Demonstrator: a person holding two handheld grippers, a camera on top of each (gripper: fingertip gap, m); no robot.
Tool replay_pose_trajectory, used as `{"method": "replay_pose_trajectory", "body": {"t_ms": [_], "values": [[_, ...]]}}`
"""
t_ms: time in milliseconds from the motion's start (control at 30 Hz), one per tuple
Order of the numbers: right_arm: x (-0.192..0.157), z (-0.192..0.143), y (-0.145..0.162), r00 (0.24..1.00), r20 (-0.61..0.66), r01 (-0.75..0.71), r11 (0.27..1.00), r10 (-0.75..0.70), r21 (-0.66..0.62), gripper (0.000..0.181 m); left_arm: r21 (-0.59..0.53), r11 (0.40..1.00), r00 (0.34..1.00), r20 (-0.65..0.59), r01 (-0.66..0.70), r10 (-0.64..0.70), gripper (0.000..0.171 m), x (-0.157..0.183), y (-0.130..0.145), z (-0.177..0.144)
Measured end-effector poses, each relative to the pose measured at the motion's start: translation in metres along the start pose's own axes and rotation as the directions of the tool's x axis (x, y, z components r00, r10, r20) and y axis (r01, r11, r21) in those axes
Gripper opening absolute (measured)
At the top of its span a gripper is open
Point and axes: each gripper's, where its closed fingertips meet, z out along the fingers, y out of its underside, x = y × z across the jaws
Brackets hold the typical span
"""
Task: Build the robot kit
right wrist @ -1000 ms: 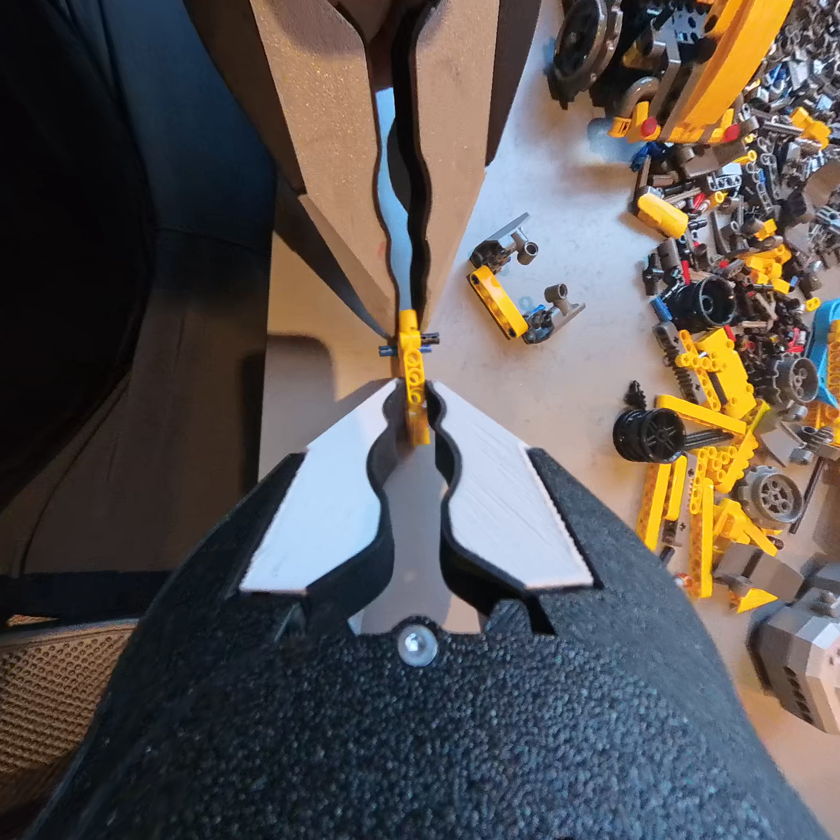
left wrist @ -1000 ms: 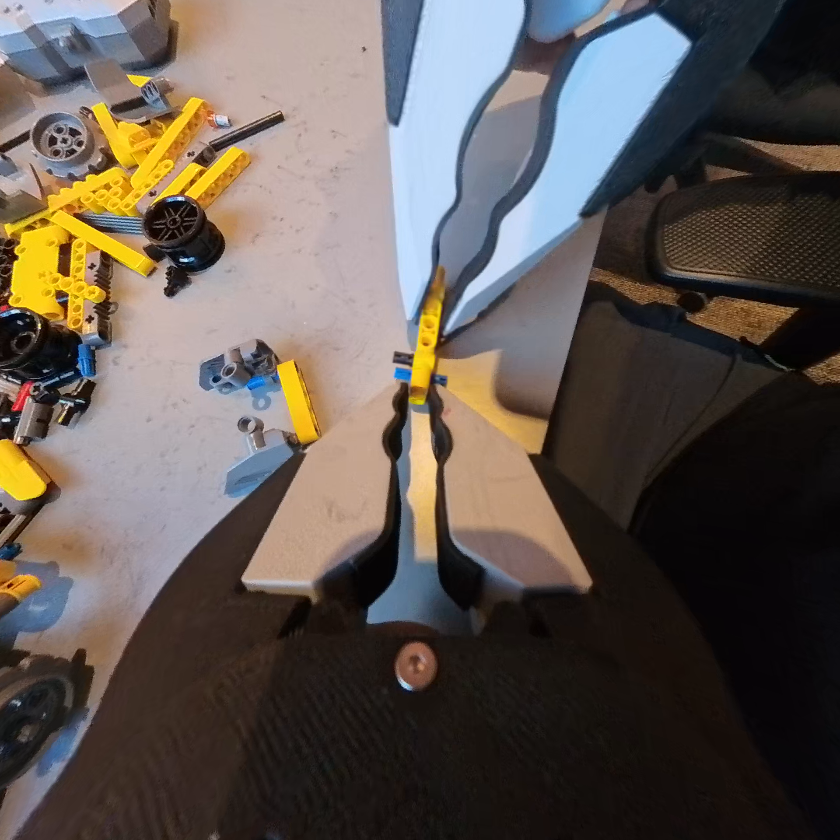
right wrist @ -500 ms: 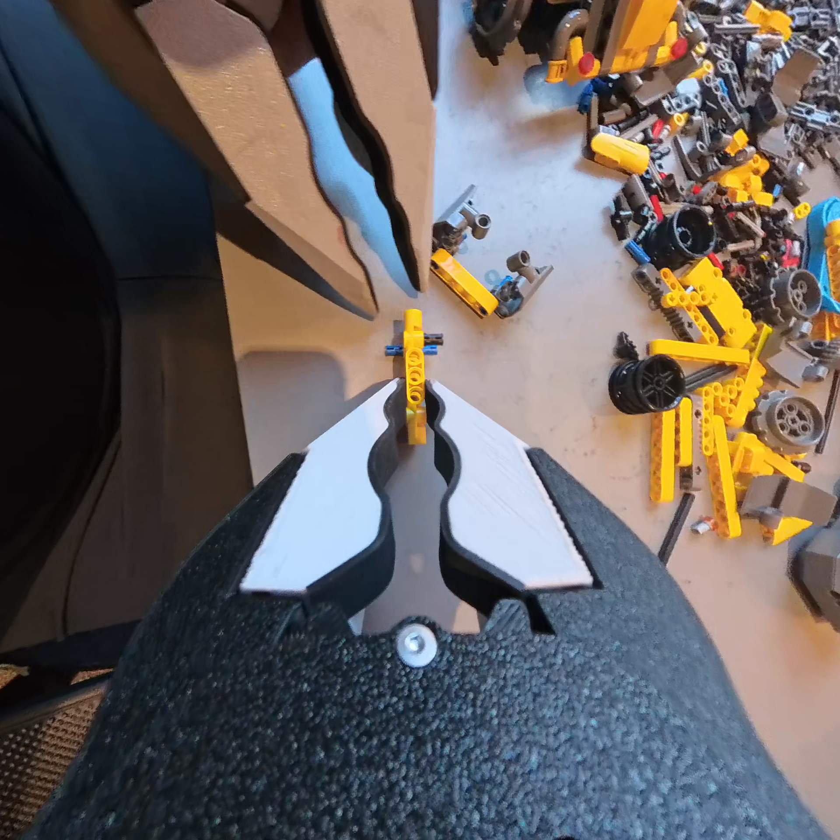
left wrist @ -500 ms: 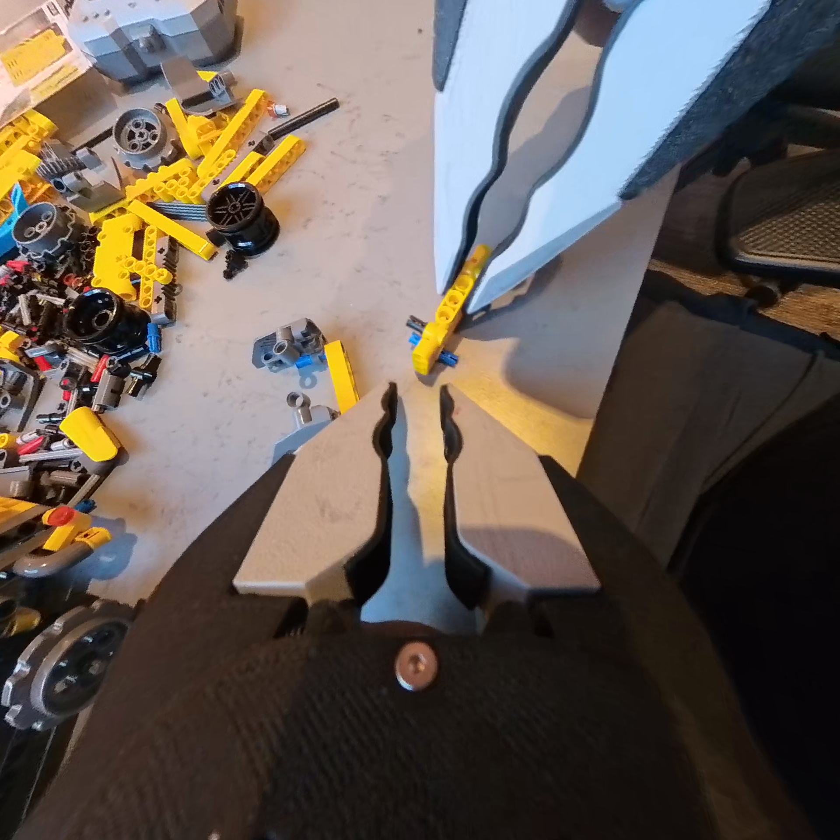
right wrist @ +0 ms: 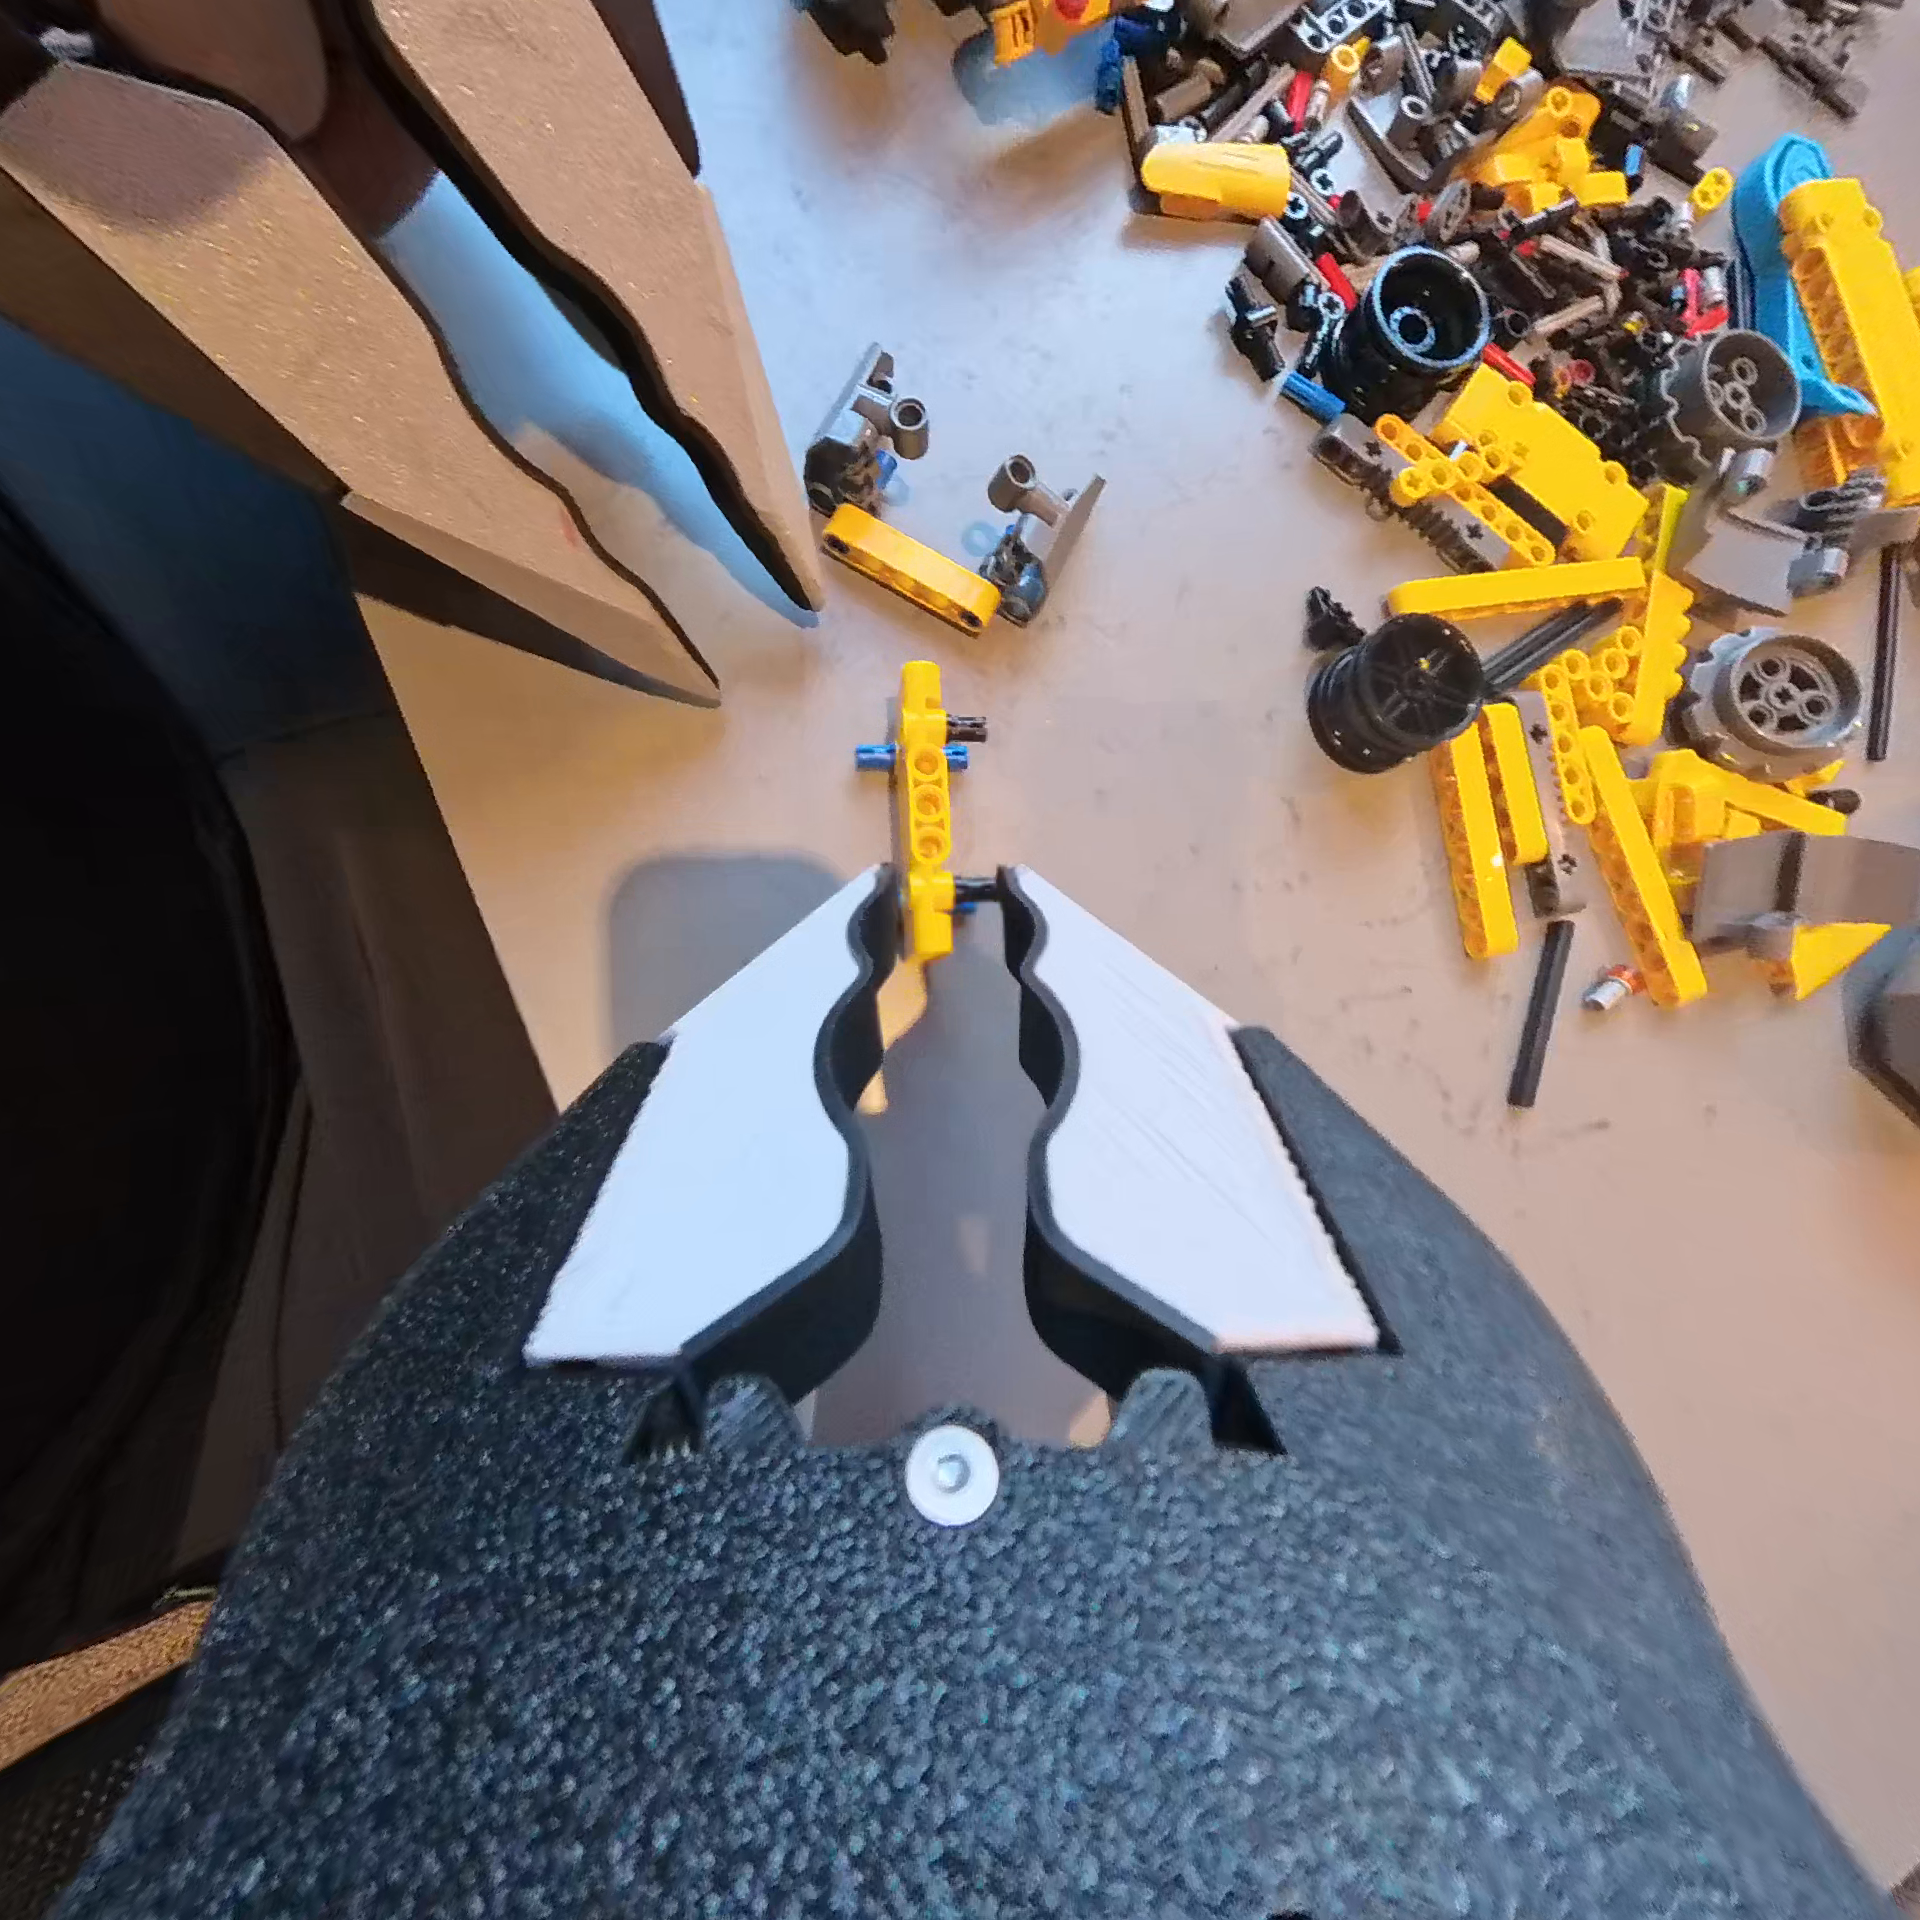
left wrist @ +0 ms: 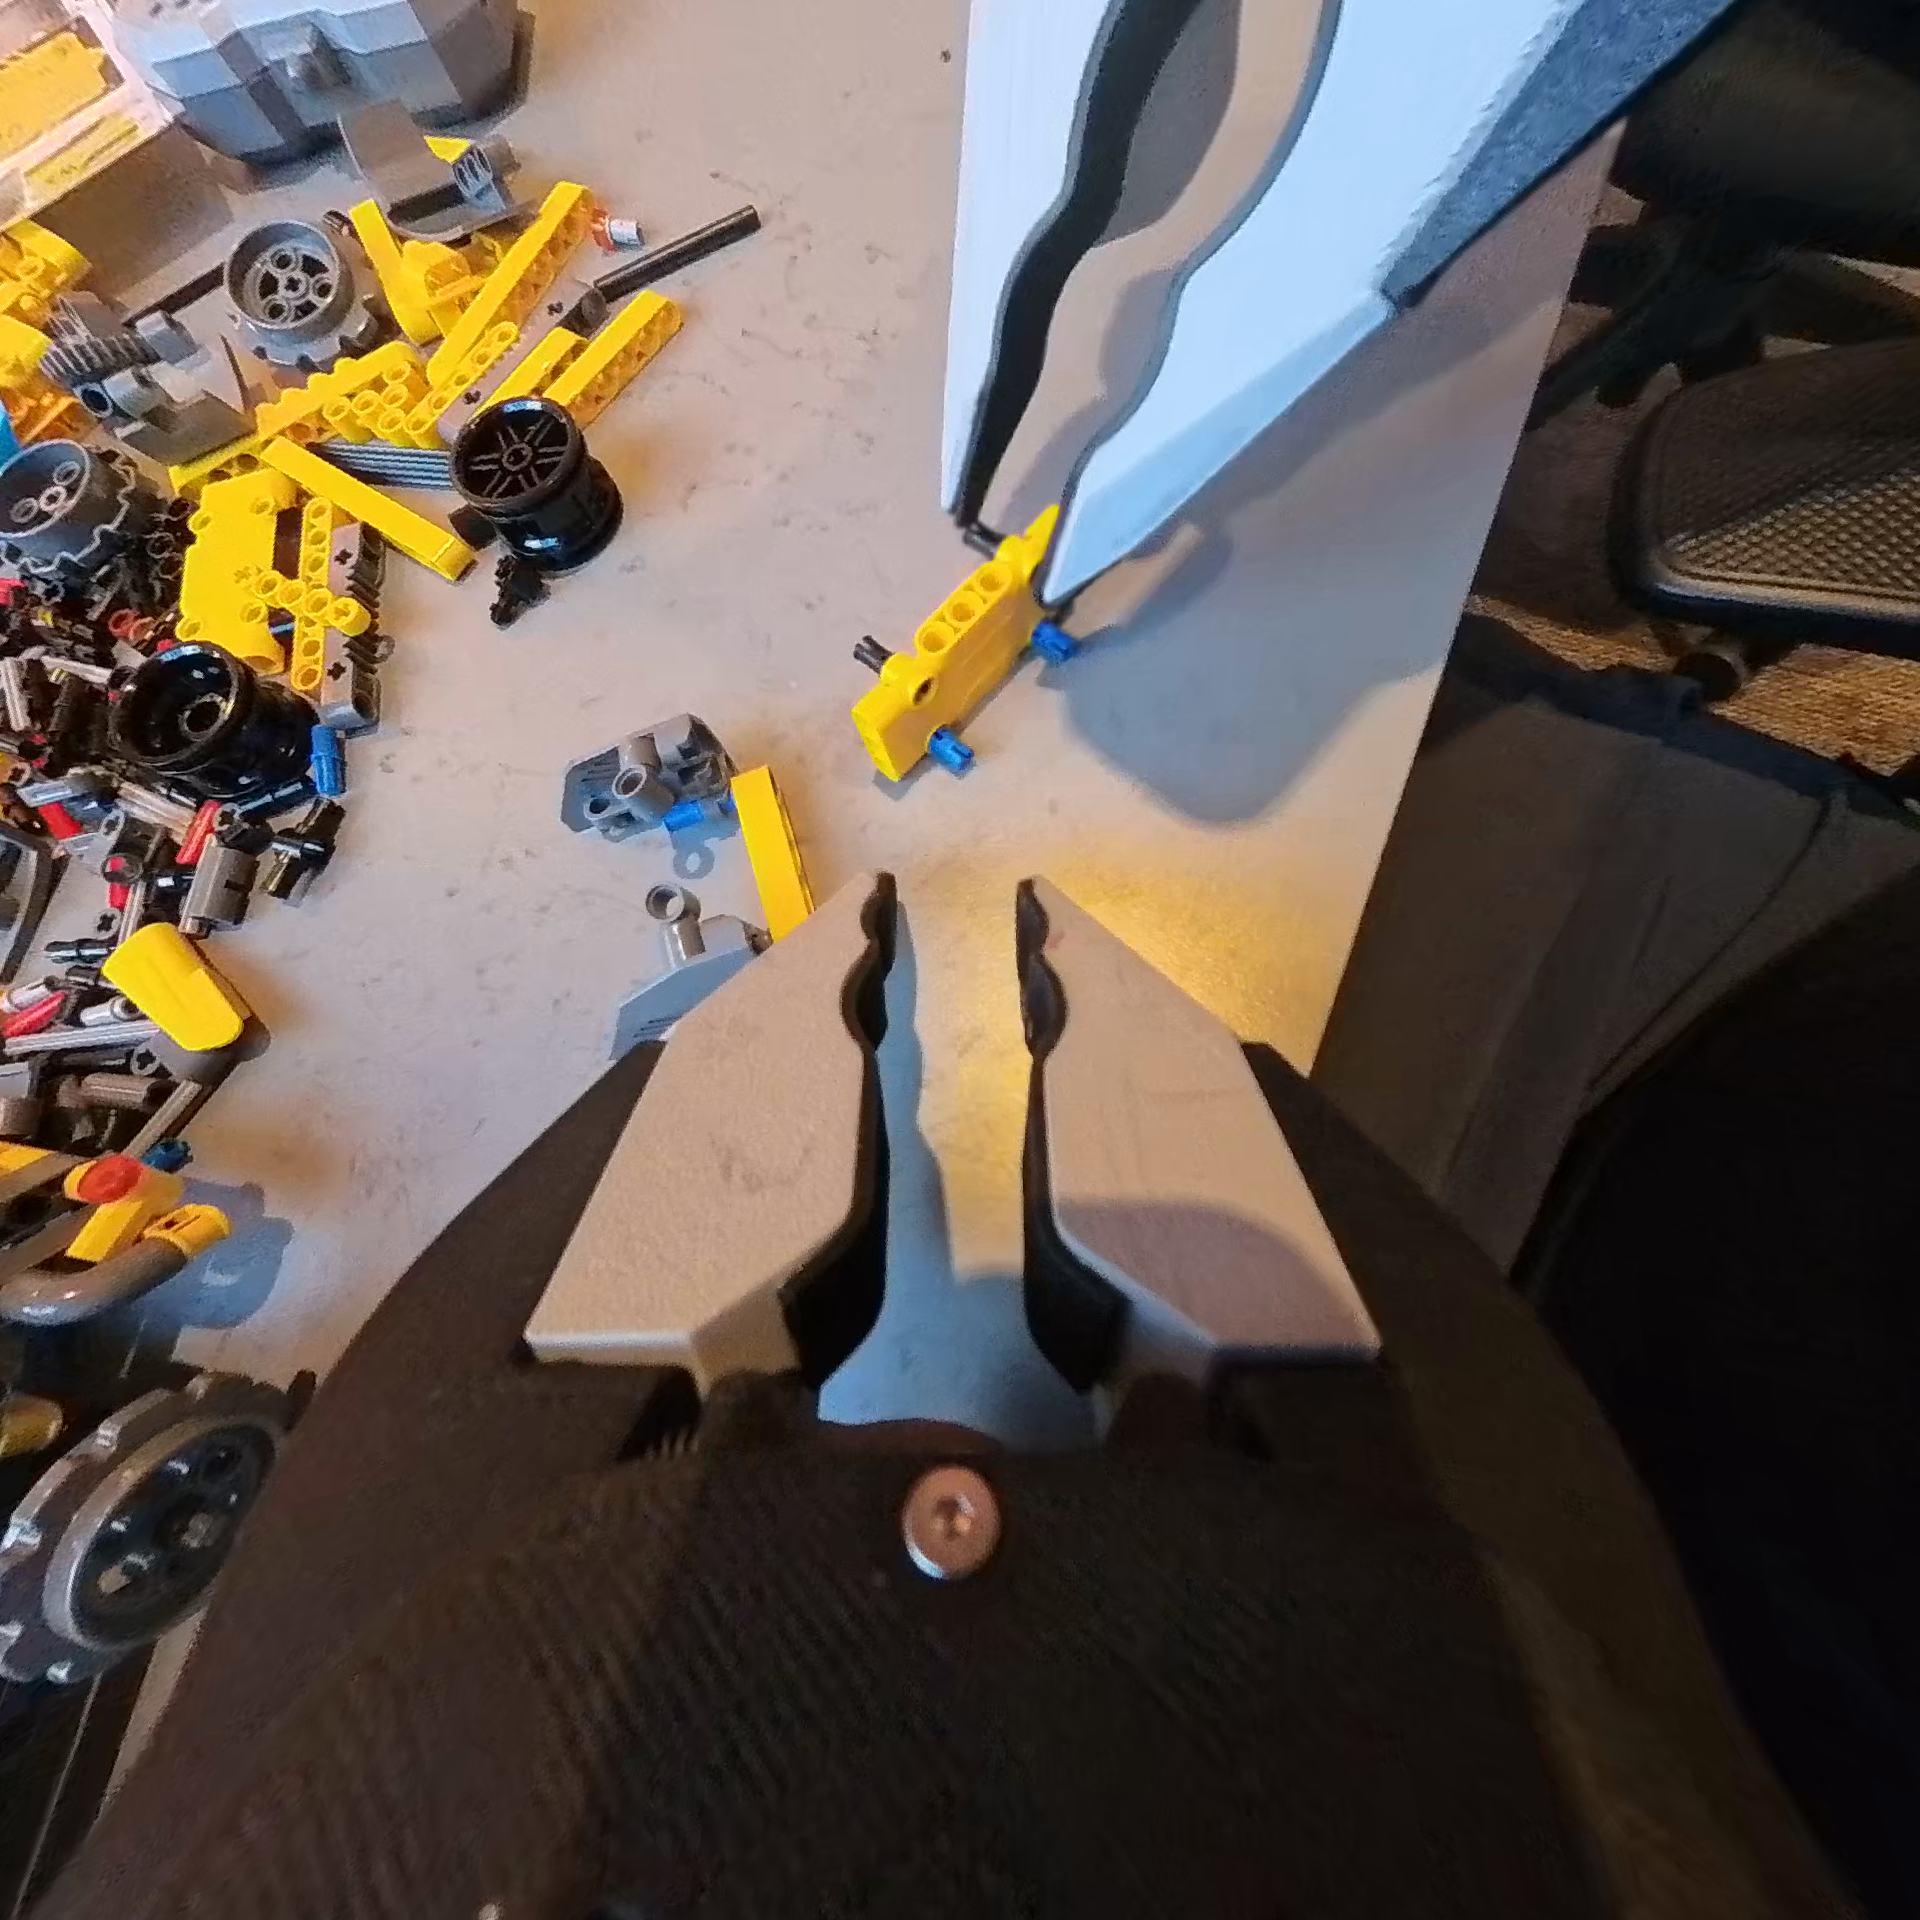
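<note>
The right gripper (right wrist: 945, 883) stood parted, its 2 white fingers (right wrist: 727, 1132) spread around the near end of a yellow perforated plastic beam with blue and black pins (right wrist: 923, 805); the beam touched the left finger's inner edge, with a gap on the other side, so the grip looked released rather than clenched; the beam lay on the pale grey speckled tabletop (right wrist: 1091, 727) near its front edge. The left gripper (left wrist: 956, 904) was also parted and empty, hovering just short of a small grey-and-yellow brick cluster (left wrist: 707, 810). Half a second before, the right fingers had pinched the beam tightly; since then they had widened, and the left gripper had drawn farther from the beam (left wrist: 951, 649). A heap of yellow, black and grey construction pieces (right wrist: 1558, 520) lay well apart; no writing was legible.
</note>
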Motion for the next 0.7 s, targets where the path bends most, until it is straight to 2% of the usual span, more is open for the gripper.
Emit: {"method": "replay_pose_trajectory", "body": {"t_ms": [333,700], "values": [[0.011,-0.021,0.007,0.993,-0.046,-0.103,0.994,0.104,0.04,0.025,-0.01,0.999,0.999,-0.013,-0.033,0.033,0.023,0.005,0.001,0.001],[-0.009,-0.004,0.011,0.988,0.039,-0.148,0.989,0.148,-0.024,0.028,0.002,0.998,0.995,-0.084,-0.059,0.059,0.023,0.015,0.001,0.0]]}}
